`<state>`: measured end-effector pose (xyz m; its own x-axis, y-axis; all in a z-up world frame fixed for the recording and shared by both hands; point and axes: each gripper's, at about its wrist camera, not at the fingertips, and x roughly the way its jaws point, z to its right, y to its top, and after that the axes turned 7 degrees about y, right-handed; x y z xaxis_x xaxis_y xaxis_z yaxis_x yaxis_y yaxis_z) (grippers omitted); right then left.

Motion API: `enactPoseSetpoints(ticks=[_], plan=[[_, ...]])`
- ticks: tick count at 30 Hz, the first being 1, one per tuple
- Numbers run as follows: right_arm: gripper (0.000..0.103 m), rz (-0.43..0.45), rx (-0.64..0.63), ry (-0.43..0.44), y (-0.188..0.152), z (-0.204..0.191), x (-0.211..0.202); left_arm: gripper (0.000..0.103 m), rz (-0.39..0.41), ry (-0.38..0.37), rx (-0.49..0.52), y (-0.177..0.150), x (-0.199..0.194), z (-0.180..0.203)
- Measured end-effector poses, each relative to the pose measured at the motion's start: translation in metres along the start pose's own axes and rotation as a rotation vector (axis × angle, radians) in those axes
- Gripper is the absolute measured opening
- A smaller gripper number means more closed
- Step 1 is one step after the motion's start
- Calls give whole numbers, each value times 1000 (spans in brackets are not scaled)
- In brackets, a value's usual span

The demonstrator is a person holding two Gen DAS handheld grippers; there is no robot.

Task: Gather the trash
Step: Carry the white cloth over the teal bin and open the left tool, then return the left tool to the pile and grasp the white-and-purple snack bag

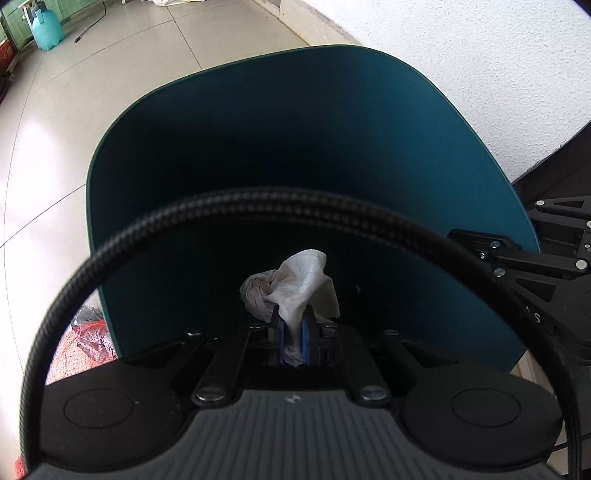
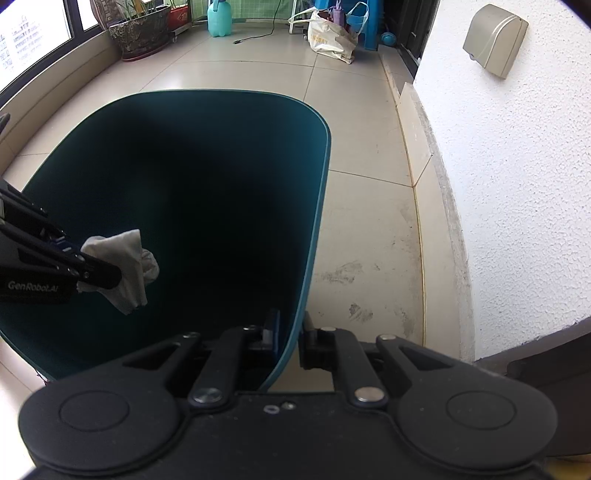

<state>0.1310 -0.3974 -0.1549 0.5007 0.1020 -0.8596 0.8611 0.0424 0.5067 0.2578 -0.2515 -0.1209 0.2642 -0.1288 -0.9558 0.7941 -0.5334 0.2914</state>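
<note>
A dark teal trash bin (image 1: 480,155) stands open on the tiled floor; it also shows in the right wrist view (image 2: 317,206). My left gripper (image 1: 291,325) is shut on a crumpled white tissue (image 1: 295,284) and holds it over the bin's dark opening. The same left gripper (image 2: 110,275) and the tissue (image 2: 127,266) show in the right wrist view. My right gripper (image 2: 290,336) is shut on the bin's near wall, one finger inside and one outside. The right gripper shows at the bin's rim in the left wrist view (image 1: 476,245). The bin's bottom is too dark to see.
A white rough wall (image 2: 517,184) runs on the right with a grey box (image 2: 493,35) on it. An orange net bag with plastic (image 1: 81,343) lies left of the bin. A teal bottle (image 2: 219,18), plant pot (image 2: 142,33) and shopping bag (image 2: 332,37) stand far off.
</note>
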Motion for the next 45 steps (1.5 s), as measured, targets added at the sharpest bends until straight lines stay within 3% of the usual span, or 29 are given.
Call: enactPoseSetpoints(ticks=[3,5,7,10,16,19,25,38,45], plan=[[9,1,1,3,0,2,0,12,13,2,2,-2,3,4],[9,0,1,4,-1,3,0,23,25,0,-4,-3,2,5],[9,0,0,4,-1,3,0,48,42,-4,-5,-4,2,5],[9,0,2,8,0,4,0,63,63,-28,6,-8,-3,9],[10,0,5,14,-1,7,0,66,115,-30,12,-26,-27,8],[10,-1,3,14,0,7,0,75,147,-15,3,-29,-43,7],[9,-9,-27,-1,-2,2,0,75,206,13,-33,-36,-72,6],[10,-65,-92,-31,-17,-12,-8,75,280,101,-124,-81,-125,-41],[12,-99,-99,-35,-24,-19,-15,79,260,127,-203,-107,-118,-79]])
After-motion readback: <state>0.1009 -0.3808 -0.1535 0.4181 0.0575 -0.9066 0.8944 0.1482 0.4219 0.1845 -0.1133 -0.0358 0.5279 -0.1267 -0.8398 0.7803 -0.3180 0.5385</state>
